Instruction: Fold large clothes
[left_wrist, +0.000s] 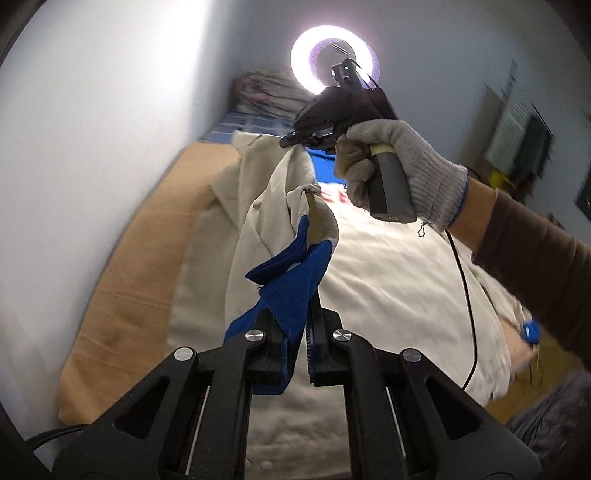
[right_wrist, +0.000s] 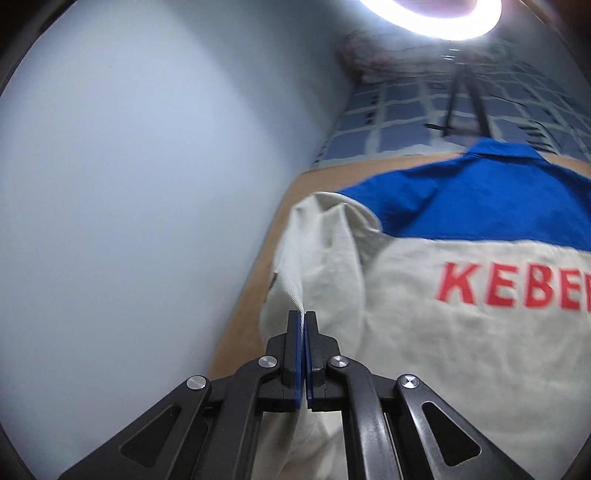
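A: Two claws logged, one garment. Item one: cream work jacket (right_wrist: 461, 350) with blue yoke and red lettering, spread back-up on the tan-covered bed (left_wrist: 122, 280), just beside the pale wall (right_wrist: 129, 221).

B: Claw states?

A: From my remote seat: left claw (left_wrist: 301, 325) clenched on the blue cuff (left_wrist: 284, 280) of a sleeve, which hangs lifted above the jacket. Right claw (right_wrist: 305, 321) clenched too; in its own view the pads meet with cream cloth (right_wrist: 291, 291) at their tips, though I cannot tell how much is pinched. Right hand (left_wrist: 402, 166), gloved, sits above the jacket's collar end.

B: Step in hand?

A: Sleeve fold, I judge: sleeve raised, not yet laid across the jacket's back.

B: Next move?

A: Carry cuff and shoulder together over the jacket, keep the sleeve taut, lay flat, then release.
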